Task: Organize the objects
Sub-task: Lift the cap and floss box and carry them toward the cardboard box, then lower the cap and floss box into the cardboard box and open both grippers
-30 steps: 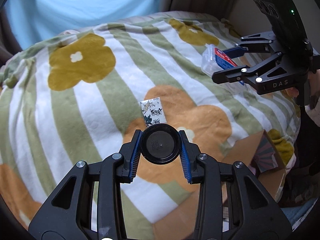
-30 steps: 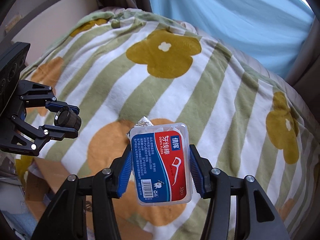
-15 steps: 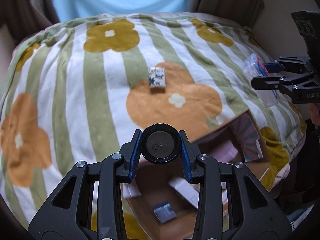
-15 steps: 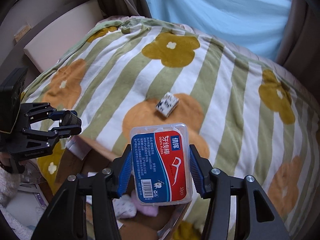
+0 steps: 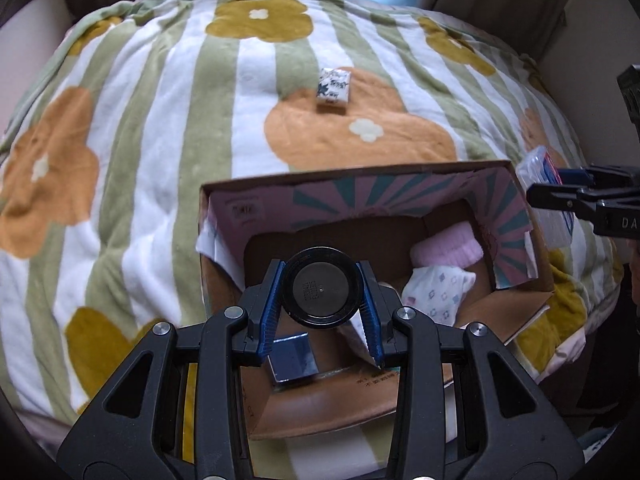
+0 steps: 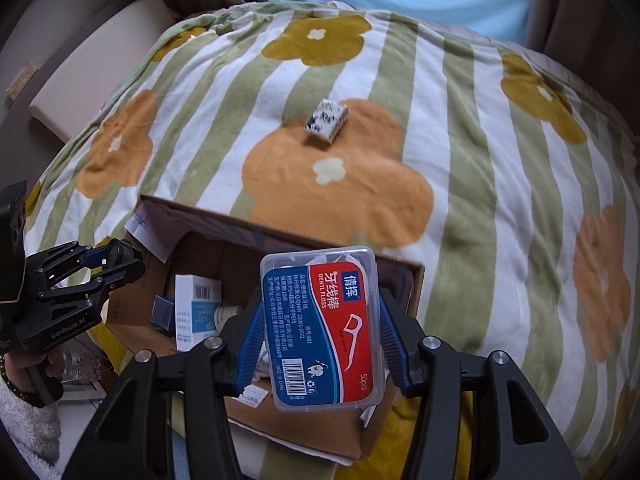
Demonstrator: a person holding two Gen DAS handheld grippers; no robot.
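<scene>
My left gripper (image 5: 322,312) is shut on a small round black jar (image 5: 322,286) and holds it over an open cardboard box (image 5: 360,178) at the near edge of the bed. My right gripper (image 6: 320,344) is shut on a clear dental floss box with a red and blue label (image 6: 320,328), held above the same cardboard box (image 6: 192,210). The right gripper also shows in the left wrist view (image 5: 560,196), at the box's right side. The left gripper shows in the right wrist view (image 6: 116,264). A small white patterned packet (image 5: 333,89) lies on the blanket beyond the box.
The box holds pink and white patterned socks (image 5: 440,276), a dark blue square item (image 5: 292,362) and a white carton (image 6: 196,308). A flowered, green-striped blanket (image 5: 140,140) covers the bed. A beige headboard (image 6: 92,76) stands at the left.
Both grippers have drawn back from over the blanket toward the near edge with their loads. The cardboard box has come into full view beneath them.
</scene>
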